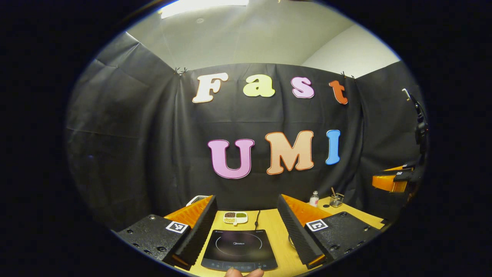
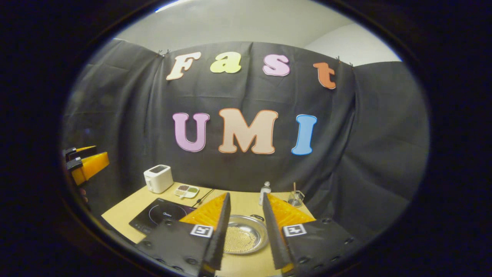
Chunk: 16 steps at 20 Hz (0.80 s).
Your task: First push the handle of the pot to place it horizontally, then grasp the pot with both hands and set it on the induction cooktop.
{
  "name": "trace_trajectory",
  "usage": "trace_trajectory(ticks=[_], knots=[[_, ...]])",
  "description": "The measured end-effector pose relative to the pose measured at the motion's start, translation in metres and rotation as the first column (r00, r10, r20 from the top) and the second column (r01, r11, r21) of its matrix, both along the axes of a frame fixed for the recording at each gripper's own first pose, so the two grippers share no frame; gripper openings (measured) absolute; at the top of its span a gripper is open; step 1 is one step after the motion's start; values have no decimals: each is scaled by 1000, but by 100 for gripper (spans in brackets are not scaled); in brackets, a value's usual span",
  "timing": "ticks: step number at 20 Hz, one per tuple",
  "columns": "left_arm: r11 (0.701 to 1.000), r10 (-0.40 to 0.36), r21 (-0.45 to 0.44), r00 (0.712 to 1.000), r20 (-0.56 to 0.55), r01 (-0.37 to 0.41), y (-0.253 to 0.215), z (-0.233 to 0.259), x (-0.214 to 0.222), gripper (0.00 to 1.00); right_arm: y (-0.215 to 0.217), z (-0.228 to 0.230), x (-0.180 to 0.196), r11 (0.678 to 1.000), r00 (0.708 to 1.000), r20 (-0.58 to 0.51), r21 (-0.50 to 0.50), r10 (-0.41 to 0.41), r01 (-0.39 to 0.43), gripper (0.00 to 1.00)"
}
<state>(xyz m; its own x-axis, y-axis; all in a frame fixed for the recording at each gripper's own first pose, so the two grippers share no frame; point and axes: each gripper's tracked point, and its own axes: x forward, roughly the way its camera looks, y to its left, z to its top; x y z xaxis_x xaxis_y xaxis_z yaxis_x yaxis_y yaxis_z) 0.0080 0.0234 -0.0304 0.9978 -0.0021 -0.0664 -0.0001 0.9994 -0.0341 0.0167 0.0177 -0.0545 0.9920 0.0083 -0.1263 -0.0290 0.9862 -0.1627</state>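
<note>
in the left gripper view, the left gripper (image 1: 246, 215) hangs above the wooden worktop (image 1: 269, 223) with its fingers (image 1: 200, 227) spread wide and holding nothing. between them lies the induction cooktop (image 1: 240, 250), flat and bare, with a small sectioned dish (image 1: 235, 217) just behind it and a cord (image 1: 256, 219) running back from its far edge. further right, near the back wall, stand a small bottle (image 1: 314, 199) and a glass jar (image 1: 336, 200) with a stick in it. at the right edge the right gripper (image 1: 396, 179) shows, held up off the worktop.

in the right gripper view, the toaster (image 2: 158, 178) sits at the back left. right of the cooktop rests the pot (image 2: 244, 234), between the right gripper's parted, empty fingers (image 2: 221, 227), its dark handle (image 2: 256, 217) at the far rim.
</note>
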Motion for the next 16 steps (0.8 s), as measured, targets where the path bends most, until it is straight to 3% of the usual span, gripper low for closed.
trace_trajectory(ticks=[1, 2, 5, 6, 16], knots=[[1000, -2, -2, 1000, 0, 2, 2, -2, 1, 96, -1, -7, 1, 1000, 1000, -15, -23, -12, 11, 29], [1000, -5, -6, 1000, -1, 5, 4, -3, 2, 95, 3, -15, 5, 999, 999, -31, -37, -11, 10, 22], [1000, -17, -8, 1000, -9, 17, 8, -8, 5, 95, 14, -39, 4, 1000, 995, -97, -20, 12, -14, 11], [1000, -21, -8, 1000, -5, 21, 7, -8, 6, 95, 18, -48, 4, 1000, 992, -121, -5, 19, -20, 1], [999, 51, 8, 996, -68, -51, -15, -24, 31, 97, -14, -110, 28, 994, 955, -278, 60, 105, -91, 2]])
